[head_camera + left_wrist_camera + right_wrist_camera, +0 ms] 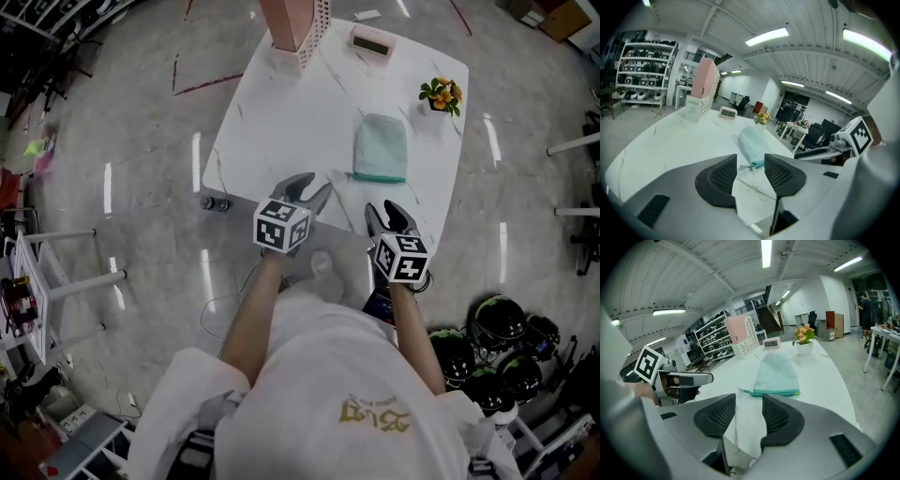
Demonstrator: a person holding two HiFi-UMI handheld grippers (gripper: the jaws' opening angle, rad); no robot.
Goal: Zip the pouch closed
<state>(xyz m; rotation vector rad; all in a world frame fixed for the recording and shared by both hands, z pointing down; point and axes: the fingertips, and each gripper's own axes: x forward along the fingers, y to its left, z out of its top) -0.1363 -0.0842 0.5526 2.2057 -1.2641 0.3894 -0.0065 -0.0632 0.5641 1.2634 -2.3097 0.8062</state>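
A pale mint pouch (381, 146) lies flat on the white marble table (281, 112), its green zipper edge (379, 176) toward me. It also shows in the left gripper view, pouch (752, 143), and in the right gripper view, pouch (776, 373). My left gripper (317, 192) hovers over the table's near edge, left of the pouch, jaws open and empty (751, 176). Near the front edge, just short of the zipper, my right gripper (382, 217) is open too, with nothing between its pads (749, 416). Neither touches the pouch.
A pink holder (295, 23) and a small clock (372, 41) stand at the table's far end. A potted flower (442, 95) sits at the far right. Dark helmets (492, 342) lie on the floor at the right. A white rack (37, 272) stands at the left.
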